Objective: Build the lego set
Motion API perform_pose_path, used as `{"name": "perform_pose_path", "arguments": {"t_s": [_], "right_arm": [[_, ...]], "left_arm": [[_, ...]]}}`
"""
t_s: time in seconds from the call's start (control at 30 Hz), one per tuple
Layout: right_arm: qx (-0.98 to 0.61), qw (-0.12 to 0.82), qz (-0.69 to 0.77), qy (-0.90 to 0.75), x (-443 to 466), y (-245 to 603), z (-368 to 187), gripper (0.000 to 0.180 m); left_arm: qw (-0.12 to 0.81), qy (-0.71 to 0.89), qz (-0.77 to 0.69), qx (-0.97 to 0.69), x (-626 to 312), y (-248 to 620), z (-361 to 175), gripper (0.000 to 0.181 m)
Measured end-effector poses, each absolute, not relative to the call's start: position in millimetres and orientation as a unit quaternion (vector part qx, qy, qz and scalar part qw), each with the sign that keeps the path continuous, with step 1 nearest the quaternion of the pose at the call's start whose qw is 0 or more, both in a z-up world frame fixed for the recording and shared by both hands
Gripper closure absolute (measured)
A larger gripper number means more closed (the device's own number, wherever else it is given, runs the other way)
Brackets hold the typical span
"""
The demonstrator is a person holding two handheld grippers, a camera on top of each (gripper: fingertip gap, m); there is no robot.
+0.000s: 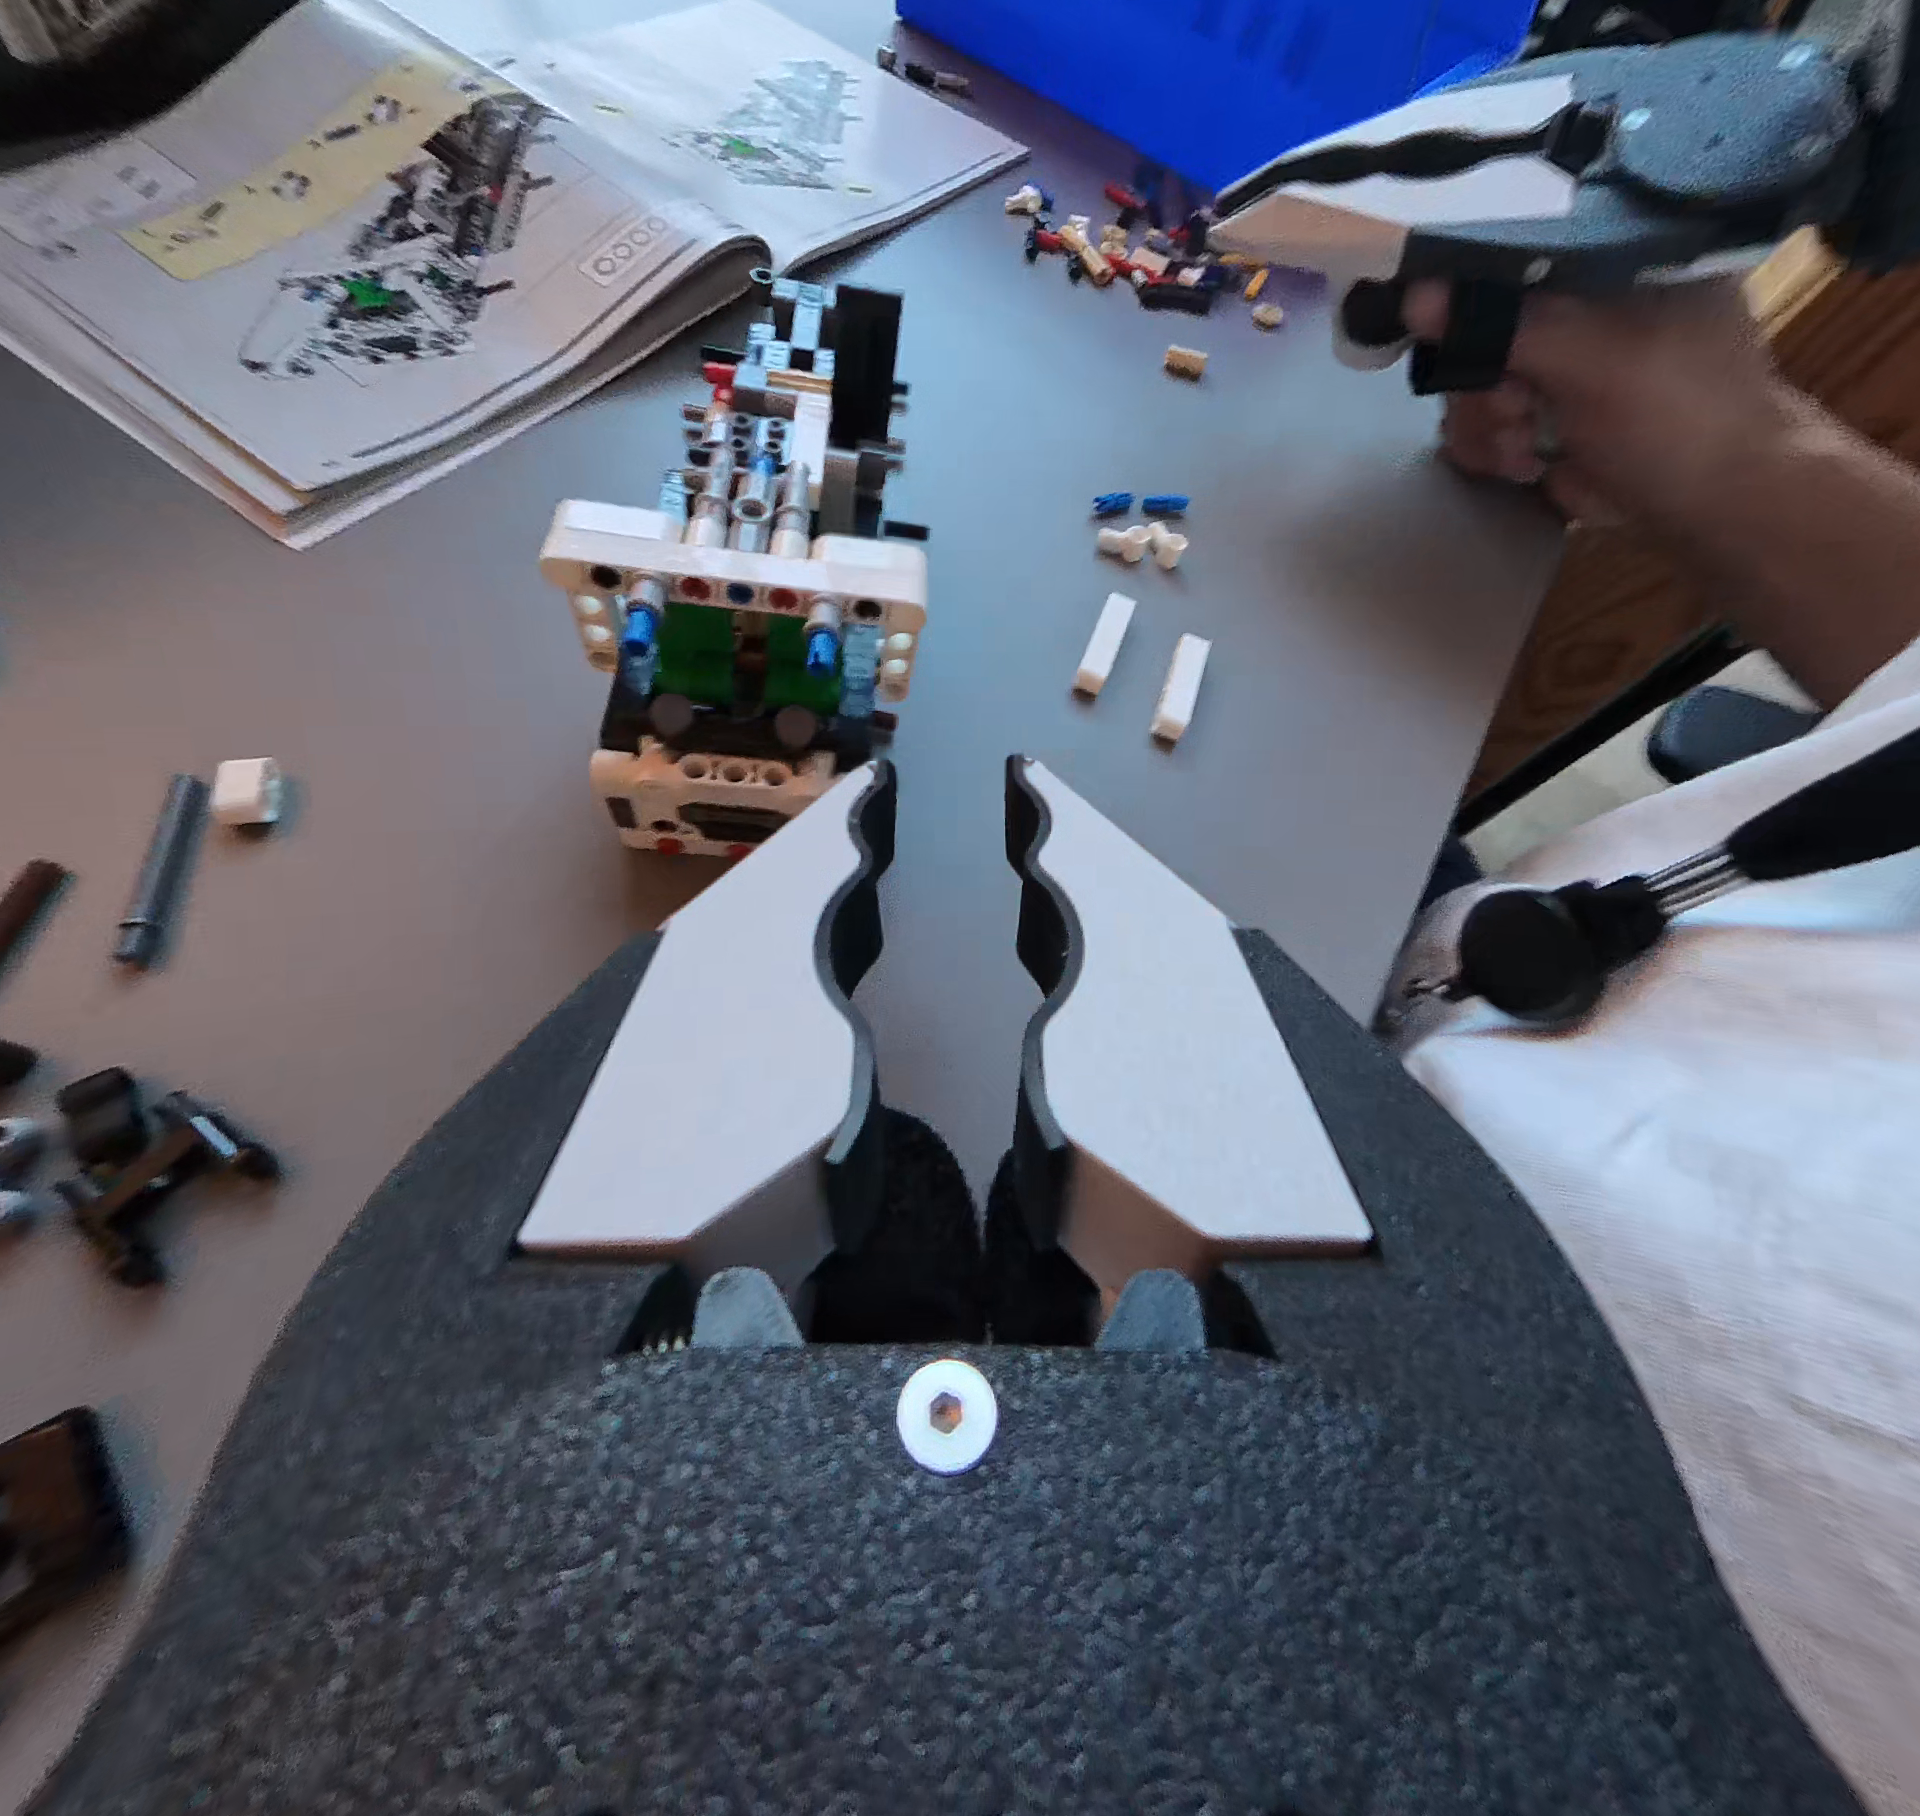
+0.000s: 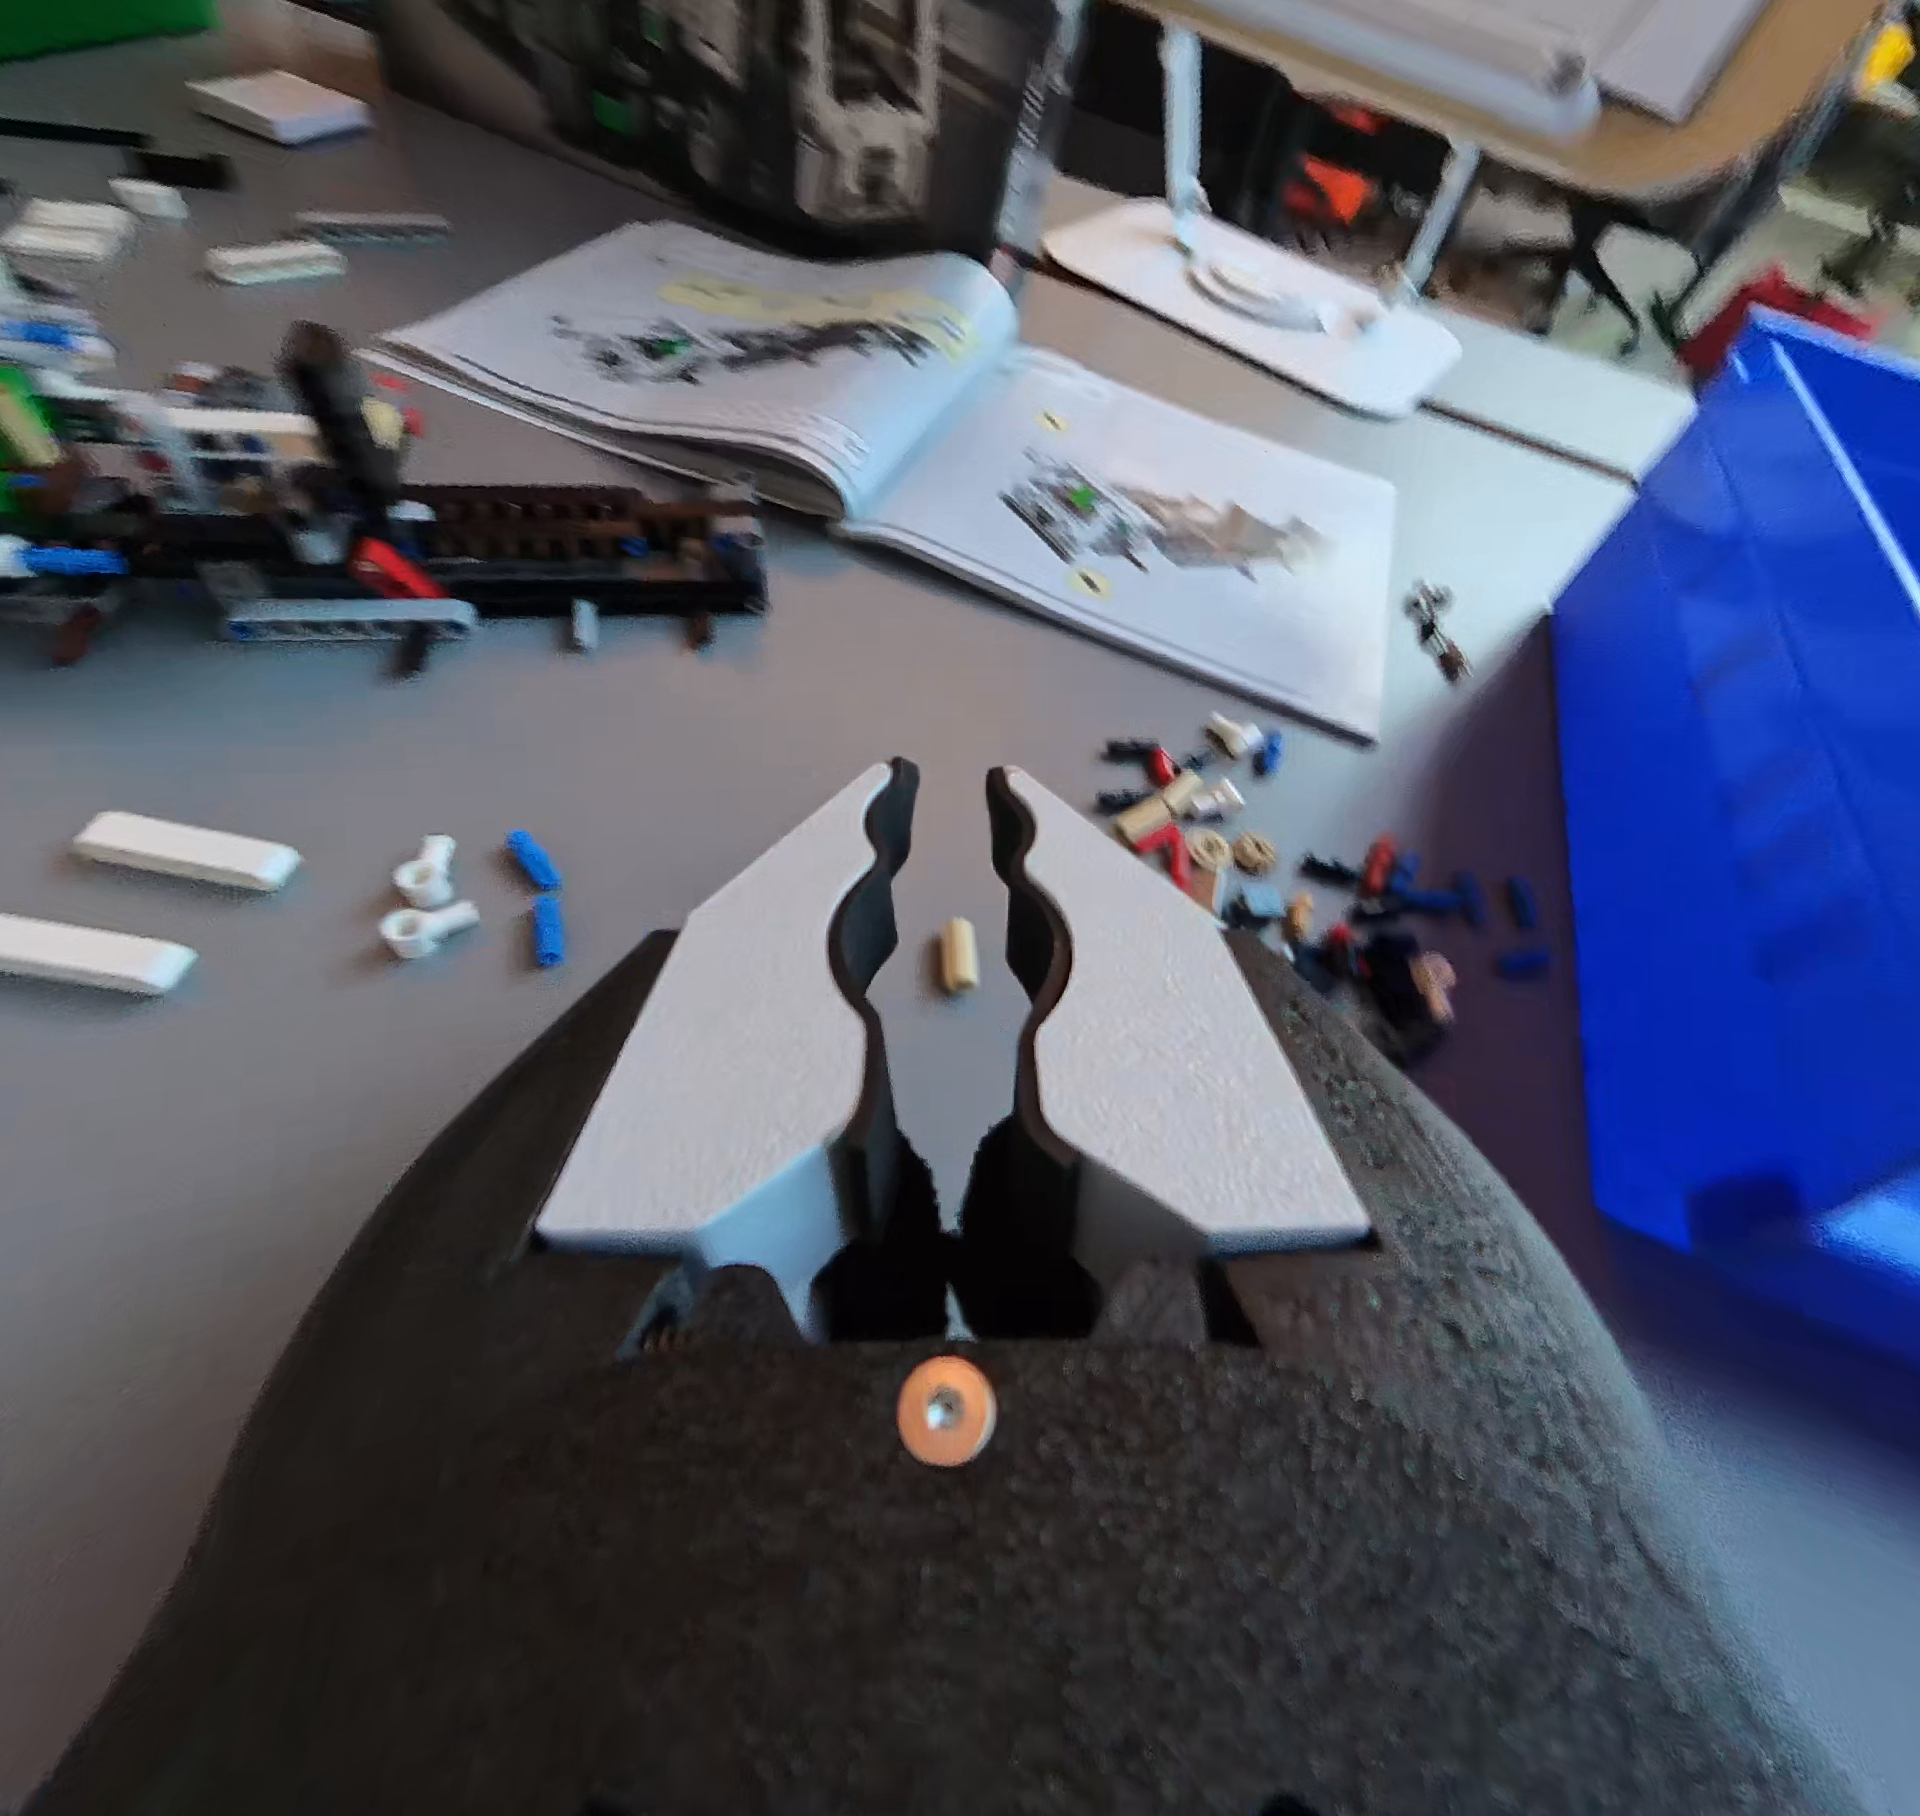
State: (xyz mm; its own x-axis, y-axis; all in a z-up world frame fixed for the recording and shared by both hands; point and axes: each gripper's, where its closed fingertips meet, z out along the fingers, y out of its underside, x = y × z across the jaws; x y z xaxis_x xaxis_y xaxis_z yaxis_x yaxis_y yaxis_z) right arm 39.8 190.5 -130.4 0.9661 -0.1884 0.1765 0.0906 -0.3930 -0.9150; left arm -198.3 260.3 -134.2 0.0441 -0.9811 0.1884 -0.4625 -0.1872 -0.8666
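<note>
The half-built lego model (image 1: 753,613) stands on the grey surface (image 1: 1039,436) straight ahead of the left gripper (image 1: 951,774) — a long body with white frames, green bricks and blue pins at its near end. In the right wrist view the same model (image 2: 343,530) lies off to the left, blurred. The left gripper has a narrow gap between its fingers and holds nothing; its tip sits just beside the model's near white block. The right gripper (image 2: 951,779) is likewise parted a little and empty, with a single tan pin (image 2: 957,954) lying on the surface in the gap between its fingers, not gripped.

Right of the model lie two white beams (image 1: 1143,665), two white connectors (image 1: 1141,542) and two blue pins (image 1: 1141,504). Farther out is a heap of small mixed pieces (image 1: 1132,254) — red, tan, black, blue — near a blue bin (image 1: 1195,21). An open instruction booklet (image 1: 436,239) lies beyond the model, with the dark set box (image 2: 727,52) behind it. A grey axle (image 1: 161,867) and dark parts (image 1: 135,1158) lie to the left.
</note>
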Motion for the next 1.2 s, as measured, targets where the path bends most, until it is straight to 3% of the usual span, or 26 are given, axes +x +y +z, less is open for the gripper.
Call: {"name": "perform_pose_path", "arguments": {"t_s": [0.17,0.3,0.47,0.63,0.9,1.0,1.2], "right_arm": [[-0.837,0.493,-0.176,0.158,99.9,156.6,-135.5,0.164],[-0.842,0.486,-0.132,0.196,120.6,158.9,-137.1,0.161],[-0.876,0.459,-0.075,0.126,97.0,202.0,-146.8,0.16],[-0.907,0.399,-0.13,0.047,94.8,221.2,-168.6,0.16],[-0.922,0.376,-0.079,0.047,100.7,223.4,-183.4,0.16],[-0.923,0.377,-0.064,0.039,97.8,224.9,-184.4,0.174],[-0.923,0.374,-0.089,0.013,93.3,225.4,-183.3,0.176]], "left_arm": [[0.365,0.573,-0.354,-0.643,-202.8,277.7,-148.8,0.164],[0.387,0.568,-0.356,-0.633,-200.6,282.4,-142.9,0.164],[0.372,0.559,-0.375,-0.639,-200.8,284.0,-142.2,0.161],[0.372,0.561,-0.374,-0.638,-200.9,283.3,-142.7,0.161],[0.37,0.55,-0.389,-0.639,-201.9,284.9,-139.4,0.161],[0.37,0.547,-0.391,-0.641,-202.0,285.8,-139.2,0.161],[0.376,0.552,-0.382,-0.639,-201.7,285.2,-139.9,0.161]]}}
